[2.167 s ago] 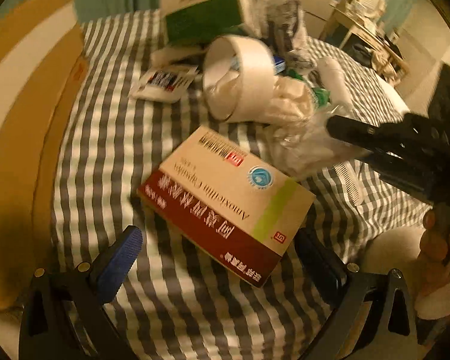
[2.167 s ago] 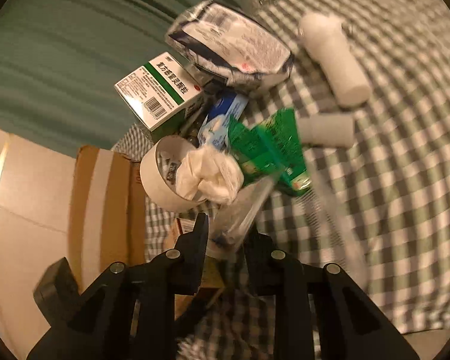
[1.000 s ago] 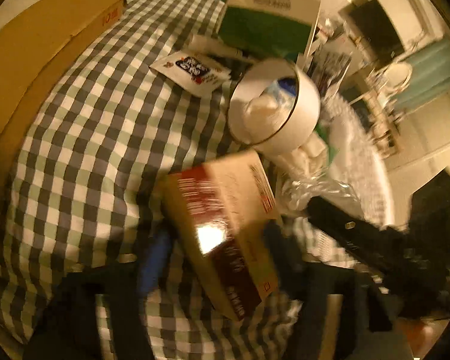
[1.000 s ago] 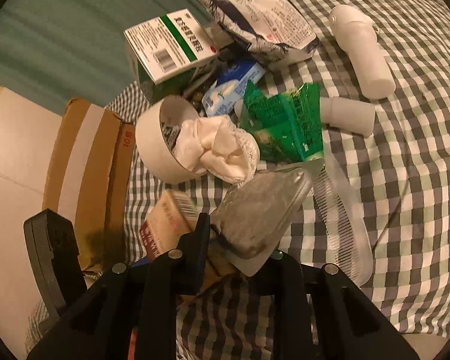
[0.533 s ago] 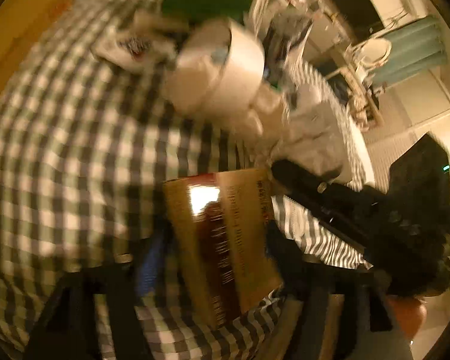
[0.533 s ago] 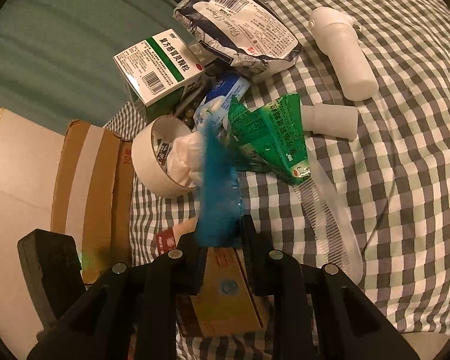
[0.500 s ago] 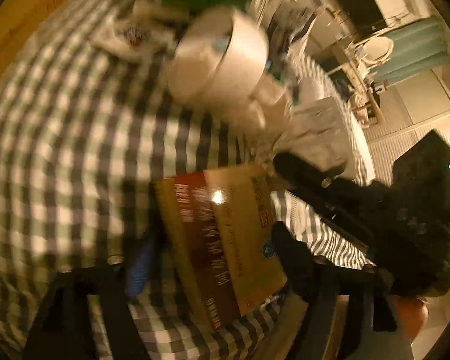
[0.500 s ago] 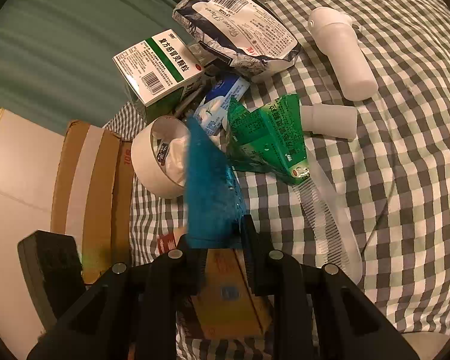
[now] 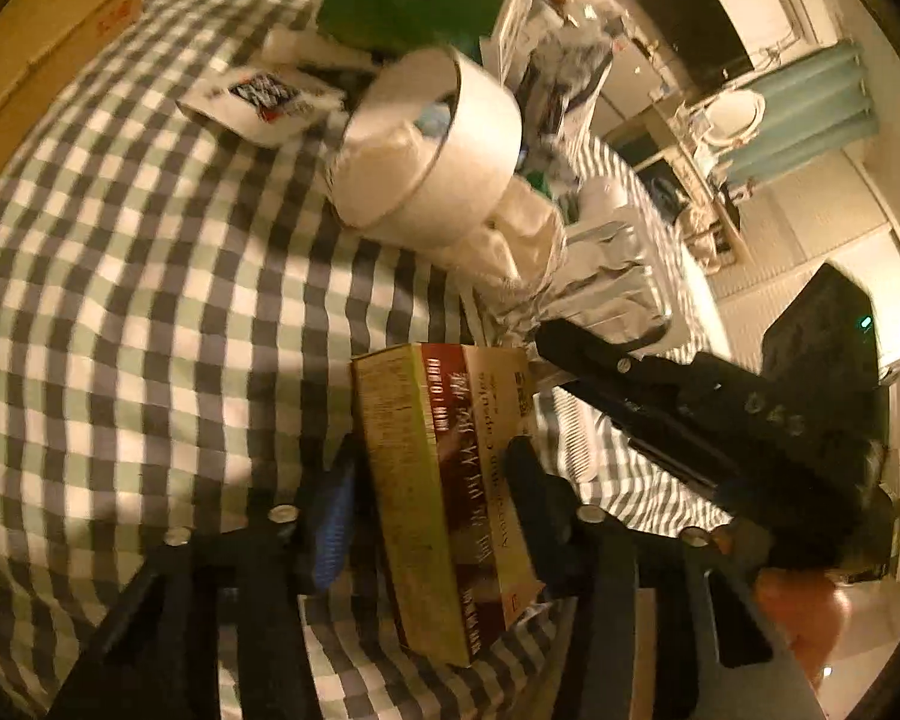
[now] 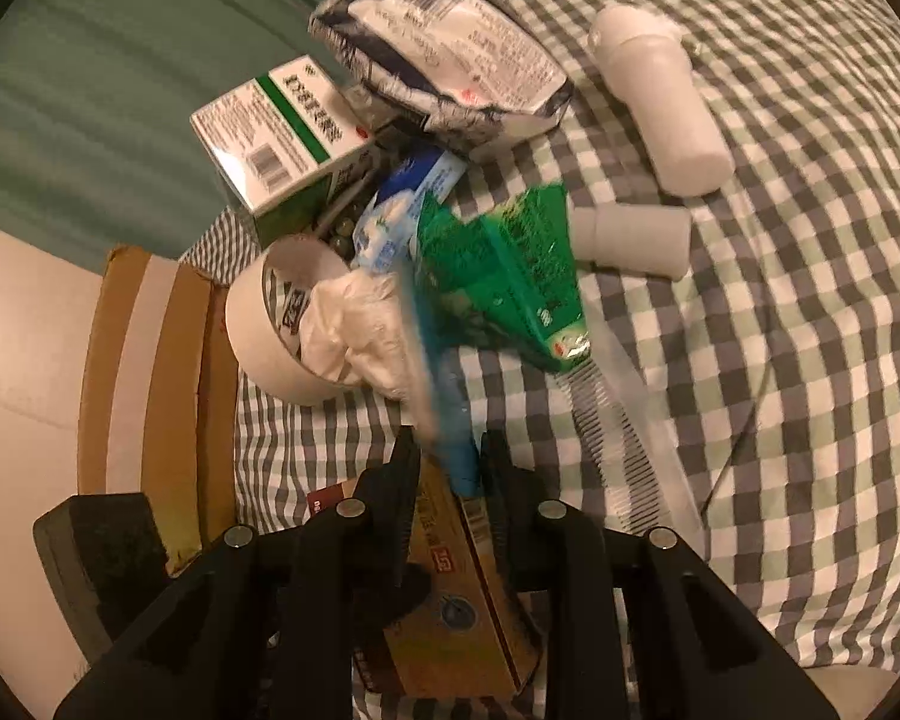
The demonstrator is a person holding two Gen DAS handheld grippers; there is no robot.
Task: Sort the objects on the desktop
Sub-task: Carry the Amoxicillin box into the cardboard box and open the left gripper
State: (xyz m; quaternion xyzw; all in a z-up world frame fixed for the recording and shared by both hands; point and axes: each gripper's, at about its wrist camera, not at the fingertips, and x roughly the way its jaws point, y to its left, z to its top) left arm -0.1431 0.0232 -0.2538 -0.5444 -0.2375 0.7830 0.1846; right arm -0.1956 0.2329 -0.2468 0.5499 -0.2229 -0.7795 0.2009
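Fingers of the left gripper are closing on the amoxicillin box; pads look seated on both its sides. Fingers of the right gripper are clamped together on a thin packet, blurred; it reads blue from the right wrist and silver foil from the left.

Changes:
- Two seconds ago the box lay flat on the checked tablecloth between wide-open left fingers. Now it's tipped up on edge and sits low in the left wrist view, close to the right gripper.
- Left fingers popped open half a second ago and are re-closing. I read that as a regrip, so the hold isn't proven yet.
- Right packet is up off the pile.
- Net: two items in hand, neither sorted yet.

Count, big to small:
- 1 cardboard carton beside the table
- 1 silver printed bag
- 2 medicine boxes: the amoxicillin box and a green-and-white box
- 1 tape roll, white tissue stuffed inside
- 1 green pouch
- 2 white plastic bottles
- 1 clear comb
- 1 blue-white sachet
- 1 small printed card pack
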